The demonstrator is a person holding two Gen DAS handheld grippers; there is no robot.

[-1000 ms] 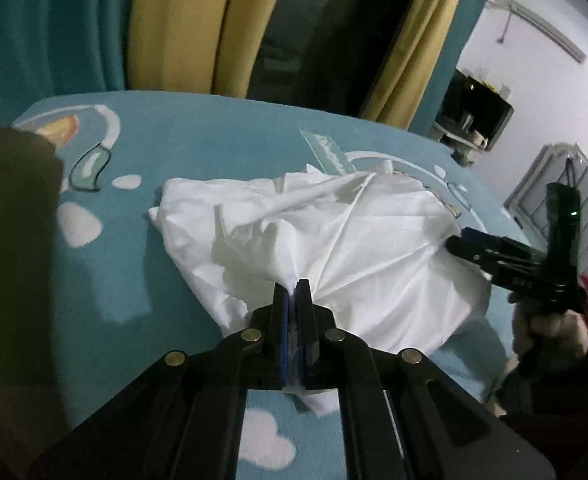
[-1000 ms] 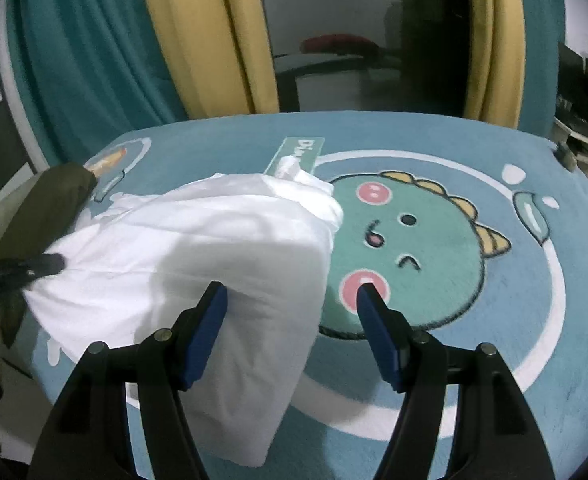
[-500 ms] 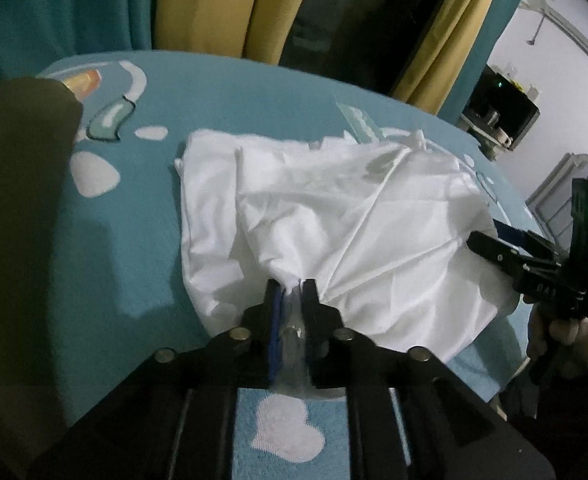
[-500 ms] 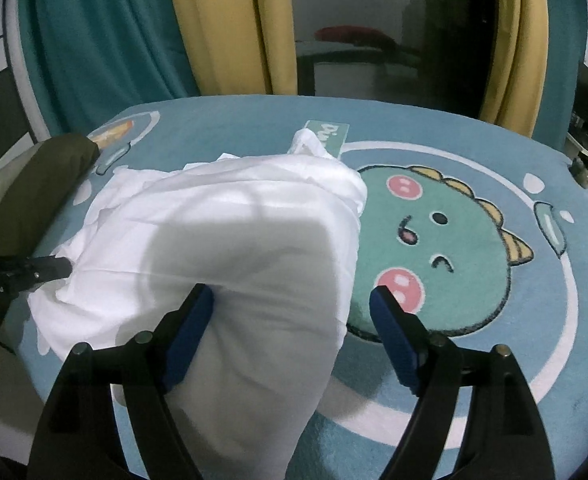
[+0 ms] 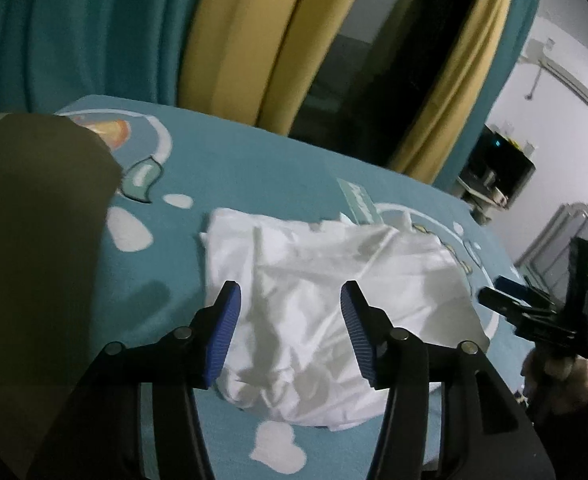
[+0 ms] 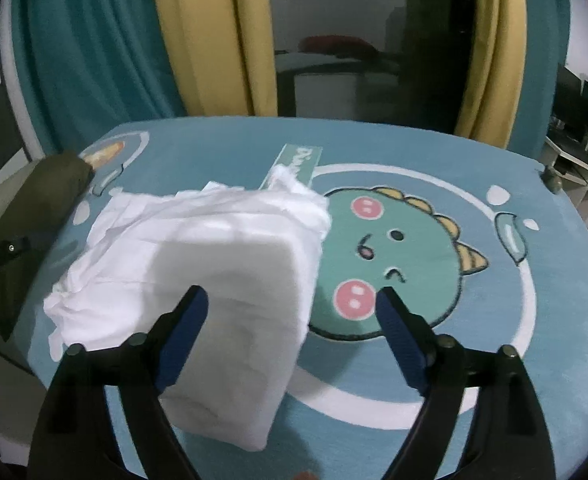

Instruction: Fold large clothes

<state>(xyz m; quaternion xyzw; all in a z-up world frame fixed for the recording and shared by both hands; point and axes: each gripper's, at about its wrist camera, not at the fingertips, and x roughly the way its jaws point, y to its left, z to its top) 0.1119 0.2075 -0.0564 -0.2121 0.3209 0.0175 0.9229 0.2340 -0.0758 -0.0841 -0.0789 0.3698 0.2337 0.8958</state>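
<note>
A teal mat printed with a green cartoon dinosaur is lying flat beneath the scene. Teal curtains and yellow curtains are hanging behind it. An olive-green garment is resting at its left edge.

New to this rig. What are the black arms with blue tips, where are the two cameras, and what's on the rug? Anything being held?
No robot here: a person carries a hand-held gripper in each hand, with a fisheye camera on each looking along its two fingers. The left view shows the left hand-held gripper, jaws apart; the right view shows the right hand-held gripper, also apart. Neither holds anything. A white garment, partly folded, lies on a teal rug printed with a cartoon dinosaur. A dark olive bundle sits at the rug's left edge.
</note>
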